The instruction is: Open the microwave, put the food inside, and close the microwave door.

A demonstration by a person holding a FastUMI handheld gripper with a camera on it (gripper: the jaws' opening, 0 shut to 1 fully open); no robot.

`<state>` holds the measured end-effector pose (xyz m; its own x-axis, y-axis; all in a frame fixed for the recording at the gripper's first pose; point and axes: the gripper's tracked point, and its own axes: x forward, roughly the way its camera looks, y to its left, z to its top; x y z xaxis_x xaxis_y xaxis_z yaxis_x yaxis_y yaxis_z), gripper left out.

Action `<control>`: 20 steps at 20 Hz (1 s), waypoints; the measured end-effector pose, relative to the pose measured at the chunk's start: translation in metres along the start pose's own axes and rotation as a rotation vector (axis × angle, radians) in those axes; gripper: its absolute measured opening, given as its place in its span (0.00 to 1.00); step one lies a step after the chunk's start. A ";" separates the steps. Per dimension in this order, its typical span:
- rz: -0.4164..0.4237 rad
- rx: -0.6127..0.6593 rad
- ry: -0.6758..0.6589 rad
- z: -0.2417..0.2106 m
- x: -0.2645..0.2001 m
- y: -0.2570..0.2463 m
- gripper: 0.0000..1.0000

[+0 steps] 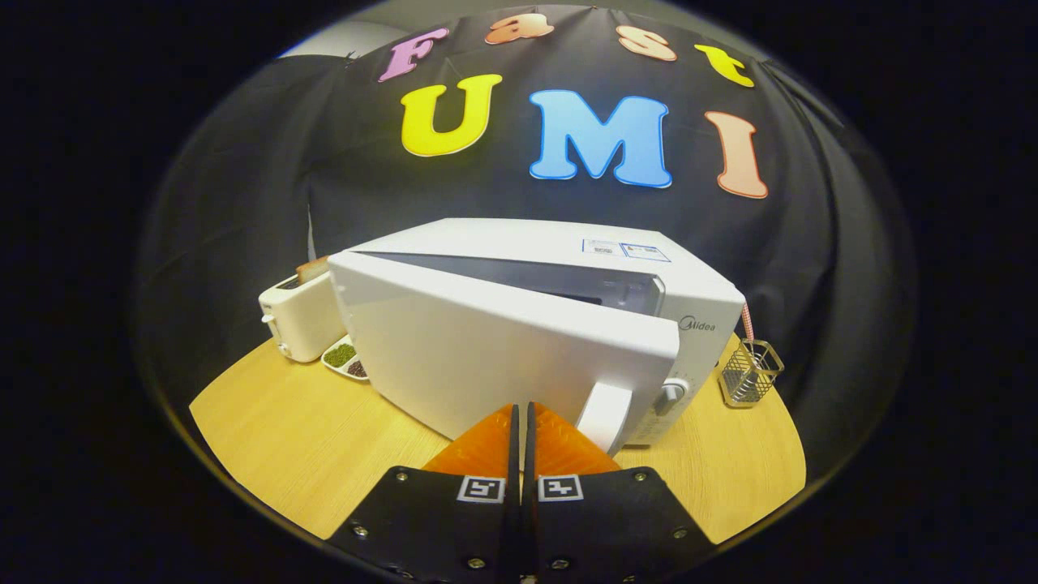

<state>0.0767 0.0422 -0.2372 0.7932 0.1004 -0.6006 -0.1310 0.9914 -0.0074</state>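
Gripper (521,418) has its orange fingers (486,446) pressed together, nothing between them, tips right up against the lower front of the microwave door (503,349). Microwave (568,259) sits on the wood table (284,430) just ahead, door swung partway out w/ a dark gap along its top edge. Door handle (604,415) is just right of the fingertips; knob (671,397) beyond that. Toaster (300,320) and a small dish (345,358) w/ green and dark stuff are ahead-left, wire holder (750,371) ahead-right.
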 end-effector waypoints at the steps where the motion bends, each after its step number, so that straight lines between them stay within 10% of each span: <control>1: -0.010 0.011 0.002 0.003 0.007 -0.003 0.01; 20: -0.081 0.060 -0.057 0.038 0.022 -0.010 0.03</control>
<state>0.1175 0.0372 -0.2201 0.8325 0.0222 -0.5536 -0.0304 0.9995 -0.0056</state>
